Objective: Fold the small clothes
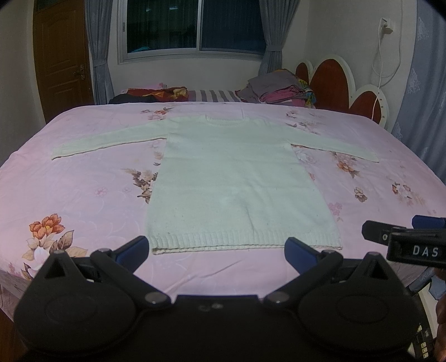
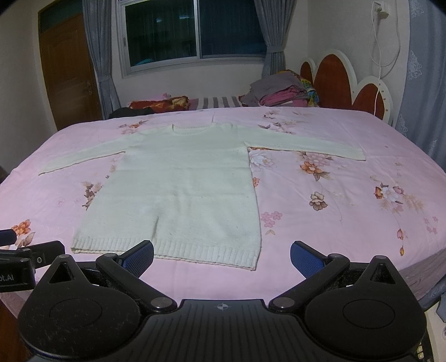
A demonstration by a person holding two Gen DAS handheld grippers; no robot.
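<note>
The left claw (image 1: 216, 250) stands wide open and holds nothing; its two blue pads frame the ribbed hem of the sweater (image 1: 239, 178) without touching it; the right claw (image 2: 222, 257) is likewise spread wide and empty, poised just short of the hem's right corner. Each claw shows at the edge of the other's view, so the two sit side by side at the near edge of the bed (image 1: 83, 178).

The sweater lies flat and face up on the pink floral bedsheet, hem toward the claws, collar toward the window (image 1: 195, 25), both sleeves stretched straight out to the sides; no fold is yet made.

Recommended procedure, as a judgement: begin with the sleeves; pinch each cuff with one claw, lift it only enough to clear the sheet, and lay it across the chest so the body stays square; close the pads on a single layer of knit, since a deep bite would drag the lower layer and wrinkle it; then take both hem corners together and carry them to the shoulders in one level motion.

Count: one sweater laid out; two sleeves; two claws; one stack of folded clothes (image 1: 278, 89) at the far side near the headboard (image 1: 331, 80); one window; two curtains; one door (image 1: 61, 53).
</note>
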